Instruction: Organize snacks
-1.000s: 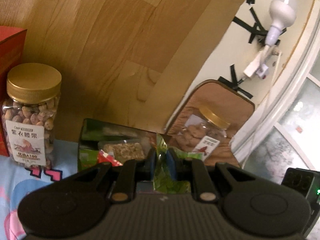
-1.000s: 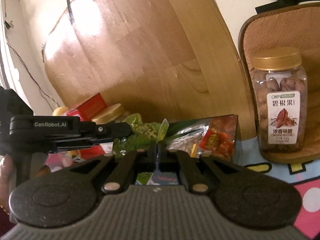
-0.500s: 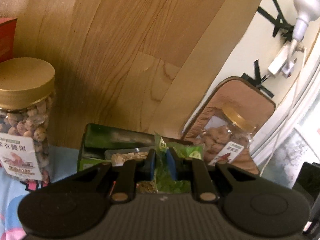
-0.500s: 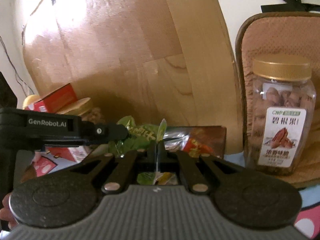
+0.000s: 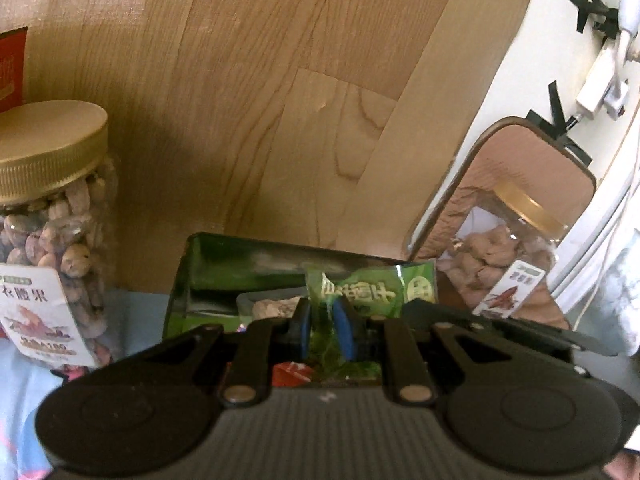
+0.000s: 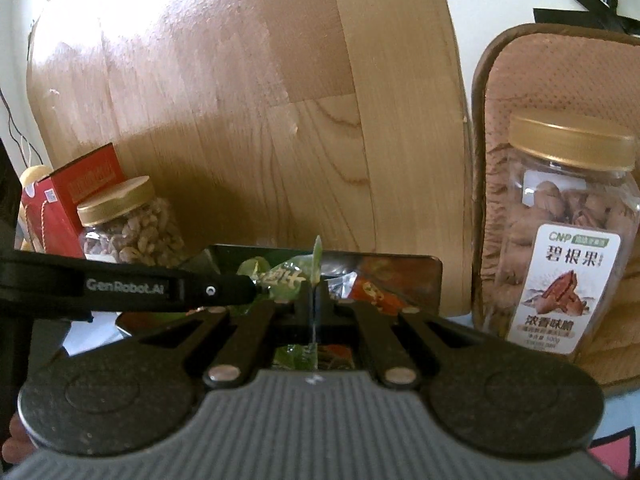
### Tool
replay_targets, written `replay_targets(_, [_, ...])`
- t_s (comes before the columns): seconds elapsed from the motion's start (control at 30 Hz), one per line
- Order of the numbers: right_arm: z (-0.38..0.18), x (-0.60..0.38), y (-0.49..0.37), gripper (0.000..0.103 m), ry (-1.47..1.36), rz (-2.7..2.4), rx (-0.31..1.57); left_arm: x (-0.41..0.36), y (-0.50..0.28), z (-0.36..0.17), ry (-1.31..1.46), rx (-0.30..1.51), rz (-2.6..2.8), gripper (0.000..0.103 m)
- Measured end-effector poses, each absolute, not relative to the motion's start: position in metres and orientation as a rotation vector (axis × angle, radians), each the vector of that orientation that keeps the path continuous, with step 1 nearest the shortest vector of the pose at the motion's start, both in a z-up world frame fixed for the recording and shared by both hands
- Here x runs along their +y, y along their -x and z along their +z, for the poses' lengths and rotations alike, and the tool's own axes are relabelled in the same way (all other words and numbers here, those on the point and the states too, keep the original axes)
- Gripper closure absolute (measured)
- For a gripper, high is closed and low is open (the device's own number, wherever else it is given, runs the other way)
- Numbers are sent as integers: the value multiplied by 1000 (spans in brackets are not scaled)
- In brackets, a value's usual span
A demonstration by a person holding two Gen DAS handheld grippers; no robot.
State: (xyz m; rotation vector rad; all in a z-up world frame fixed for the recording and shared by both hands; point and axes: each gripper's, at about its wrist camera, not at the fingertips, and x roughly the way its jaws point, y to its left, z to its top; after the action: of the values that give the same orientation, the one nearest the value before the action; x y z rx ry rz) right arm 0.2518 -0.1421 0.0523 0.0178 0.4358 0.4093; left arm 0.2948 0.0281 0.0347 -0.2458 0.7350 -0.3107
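Note:
A green snack packet is held between both grippers just above a dark green open box of snack packets. My left gripper is shut on the packet's left part, blue pads pinching the crumpled foil. My right gripper is shut on a thin edge of the same green packet. The left gripper's black finger reaches in from the left in the right wrist view. The box holds red and silver packets.
A gold-lidded jar of nuts stands left of the box beside a red carton. A pecan jar stands right against a brown cushion. A wooden board leans behind everything.
Both grippers have moved closer to the box and the wooden board, carrying the green packet between them. The jars look larger. Both stay shut.

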Motion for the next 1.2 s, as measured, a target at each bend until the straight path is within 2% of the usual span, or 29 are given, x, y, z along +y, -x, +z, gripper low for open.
replay_targets(0.6, [42,-132,-256,98,13,402,445,18,-295,24,133,715,-231,88])
replay_targets(0.9, [41,-130,-252,94,-4,401,445,21,-285,28,89,675,-196,62])
replay_targets(1.2, [49,-143,-214,91,-73,415,401,30,-258,44,108,644,-177,58])
